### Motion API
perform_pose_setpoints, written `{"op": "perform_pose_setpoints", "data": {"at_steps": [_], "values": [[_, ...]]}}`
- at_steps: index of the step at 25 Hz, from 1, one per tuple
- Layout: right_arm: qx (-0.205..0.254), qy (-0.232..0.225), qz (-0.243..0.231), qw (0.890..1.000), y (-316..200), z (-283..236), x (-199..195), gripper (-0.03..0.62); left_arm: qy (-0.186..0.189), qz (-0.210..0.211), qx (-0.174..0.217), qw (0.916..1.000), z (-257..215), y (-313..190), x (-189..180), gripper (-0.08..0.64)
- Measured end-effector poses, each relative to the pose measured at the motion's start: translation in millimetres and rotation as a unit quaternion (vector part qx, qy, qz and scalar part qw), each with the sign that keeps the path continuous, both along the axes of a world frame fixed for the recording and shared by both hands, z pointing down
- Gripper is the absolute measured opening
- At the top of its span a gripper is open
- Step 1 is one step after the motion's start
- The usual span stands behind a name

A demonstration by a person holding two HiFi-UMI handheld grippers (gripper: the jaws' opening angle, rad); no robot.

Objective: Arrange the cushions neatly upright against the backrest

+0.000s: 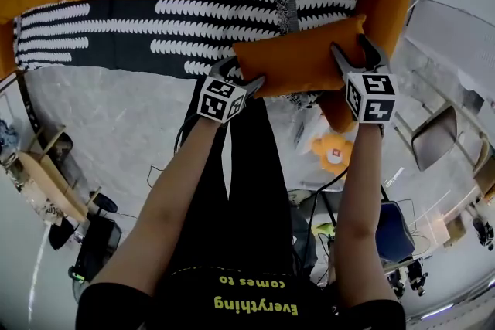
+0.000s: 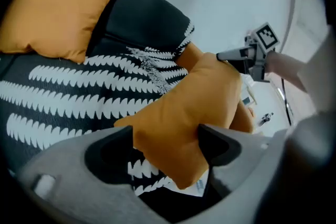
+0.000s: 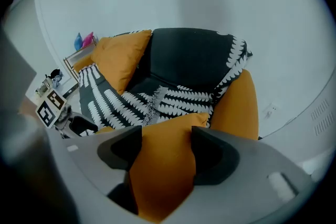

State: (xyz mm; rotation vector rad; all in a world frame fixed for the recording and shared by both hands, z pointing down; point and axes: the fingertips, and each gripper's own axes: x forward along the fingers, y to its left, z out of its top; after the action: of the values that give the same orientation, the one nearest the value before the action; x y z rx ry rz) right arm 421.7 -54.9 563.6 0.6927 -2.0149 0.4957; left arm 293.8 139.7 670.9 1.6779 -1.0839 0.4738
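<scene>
- Small orange cushion sits at the front edge of the seat, on the blk-and-white leaf-print throw. It's lying low, well clear of the backrest.
- Left gripper: jaws spread wide around the cushion's left corner. Fabric sits between the pads, no squeeze showing.
- Right gripper: jaws wide too, over the cushion's right end. Orange fills the gap pad to pad, but it isn't pinched.
- Big orange cushion leans at the back-left corner. Another orange one stands at the right side.
- Writing: person's shirt reads "Everything comes to" in yellow, upside down from the head cam.
- Marker cubes on both grippers show blk/white square codes only, no words.
- Tiny white tag sits by the cushion's lower corner in the left gripper view, print too small to read.
</scene>
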Motion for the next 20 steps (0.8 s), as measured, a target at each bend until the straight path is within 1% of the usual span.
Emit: {"op": "perform_pose_setpoints", "data": {"at_steps": [2,4,5,7,9,12,14,16,18,20], "values": [[0.004,0.012,-0.005,1.000,2.7,2.1,1.2,0.294,0.017,-0.002,-0.028,0.9995,5.5,0.5,4.0,0.390],[0.001,0.023,-0.006,1.000,5.8,1.2,3.1,0.273,0.031,0.013,-0.050,0.9982,4.1,0.6,9.3,0.349],[-0.002,0.027,-0.004,1.000,7.1,0.3,3.9,0.256,0.031,0.026,-0.054,0.9977,1.4,0.4,11.7,0.321],[-0.009,0.032,-0.002,0.999,9.2,-1.7,4.7,0.211,0.025,0.049,-0.052,0.9972,-4.9,0.3,16.3,0.260],[-0.013,0.031,-0.003,0.999,11.7,-4.0,5.4,0.170,0.014,0.062,-0.048,0.9968,-10.4,1.8,21.1,0.199],[-0.014,0.018,0.006,1.000,14.1,-12.3,7.2,0.140,-0.007,0.069,-0.045,0.9966,-20.8,1.2,21.0,0.163],[-0.013,-0.003,0.025,1.000,13.5,-23.7,8.7,0.130,-0.022,0.067,-0.027,0.9972,-35.5,-5.6,9.6,0.158],[-0.008,-0.033,0.052,0.998,8.2,-39.6,9.0,0.126,-0.046,0.071,0.009,0.9964,-56.2,-21.8,-8.8,0.156],[0.004,-0.065,0.080,0.995,-2.9,-56.2,6.8,0.123,-0.077,0.084,0.050,0.9922,-77.8,-46.9,-29.3,0.156],[0.024,-0.094,0.104,0.990,-21.5,-69.5,1.1,0.121,-0.103,0.096,0.087,0.9862,-94.5,-79.7,-49.8,0.156]]}}
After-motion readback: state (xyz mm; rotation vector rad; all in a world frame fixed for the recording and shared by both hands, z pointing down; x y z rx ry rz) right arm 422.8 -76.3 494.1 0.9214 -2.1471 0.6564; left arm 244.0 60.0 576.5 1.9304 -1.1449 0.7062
